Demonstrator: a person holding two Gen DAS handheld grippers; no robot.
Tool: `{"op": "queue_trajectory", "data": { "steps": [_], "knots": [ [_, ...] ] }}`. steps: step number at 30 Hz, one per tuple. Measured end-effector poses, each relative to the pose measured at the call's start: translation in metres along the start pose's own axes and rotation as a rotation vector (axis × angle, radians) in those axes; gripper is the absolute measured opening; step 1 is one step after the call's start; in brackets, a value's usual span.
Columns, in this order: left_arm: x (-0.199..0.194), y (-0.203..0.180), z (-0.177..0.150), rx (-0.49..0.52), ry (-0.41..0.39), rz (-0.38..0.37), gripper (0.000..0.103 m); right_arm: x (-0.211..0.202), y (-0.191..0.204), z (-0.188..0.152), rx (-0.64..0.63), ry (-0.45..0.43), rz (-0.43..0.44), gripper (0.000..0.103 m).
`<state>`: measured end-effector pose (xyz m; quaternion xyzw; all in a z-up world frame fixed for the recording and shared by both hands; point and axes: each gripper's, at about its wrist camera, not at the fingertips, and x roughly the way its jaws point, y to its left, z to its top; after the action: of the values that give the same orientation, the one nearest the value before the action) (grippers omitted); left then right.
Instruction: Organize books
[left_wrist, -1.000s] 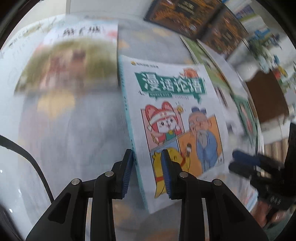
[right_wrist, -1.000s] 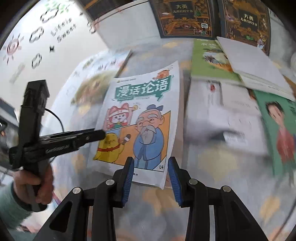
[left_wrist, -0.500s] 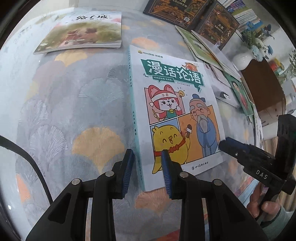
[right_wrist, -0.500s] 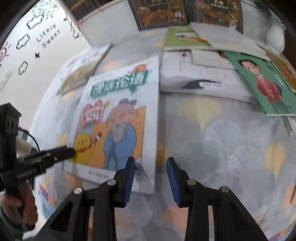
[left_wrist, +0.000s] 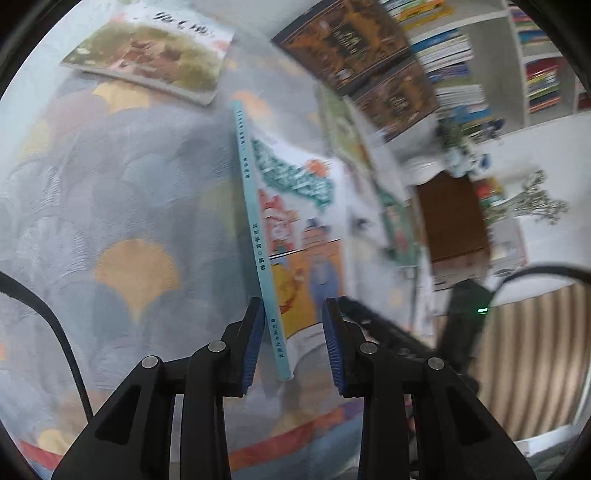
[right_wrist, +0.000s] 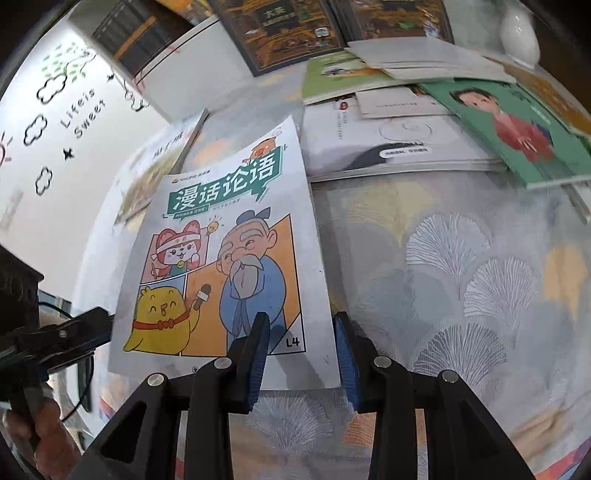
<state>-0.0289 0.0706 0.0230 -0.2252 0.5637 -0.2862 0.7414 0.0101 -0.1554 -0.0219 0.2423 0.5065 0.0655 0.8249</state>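
Biggest change first: the comic book (right_wrist: 229, 240) isn't flat on the table (right_wrist: 461, 258) anymore. Half a sec ago it lay cover-up on the leaf-print cloth; now its teal spine side is tipped up, so the left wrist cam sees the spine nearly edge-on w/ the cover sloping away to the right, while the open-page edge looks like it's low by the cloth. It's roughly mid-table, nearer the near edge than the far one. Imo that means the pickup is underway but not secured, prob about to get stood up or carried to a stack. The rest hasn't budged afaict: the messy pile of books (right_wrist: 406, 140) toward the far right corner, the dark hardbacks (right_wrist: 280, 33) propped along the far edge, and the picture book (left_wrist: 155, 48) at the far left. Poses: both point steeply down at the table from the near edge. The left gripper (left_wrist: 293, 314) straddles the low end of the spine, fingers a bit apart, spine leaning on the left pad w/ a clear gap to the other one, so not pinching. The right gripper (right_wrist: 301, 325) has the cover's near right corner between its fingers, also spread w/ daylight on both sides, no clamp yet.
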Motion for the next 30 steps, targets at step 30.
{"op": "queue_trajectory", "data": {
  "steps": [30],
  "knots": [
    [0.014, 0.003, 0.024, -0.188, 0.022, -0.197, 0.014, -0.012, -0.049, -0.004, 0.309, 0.159, 0.374, 0.040]
  ]
}}
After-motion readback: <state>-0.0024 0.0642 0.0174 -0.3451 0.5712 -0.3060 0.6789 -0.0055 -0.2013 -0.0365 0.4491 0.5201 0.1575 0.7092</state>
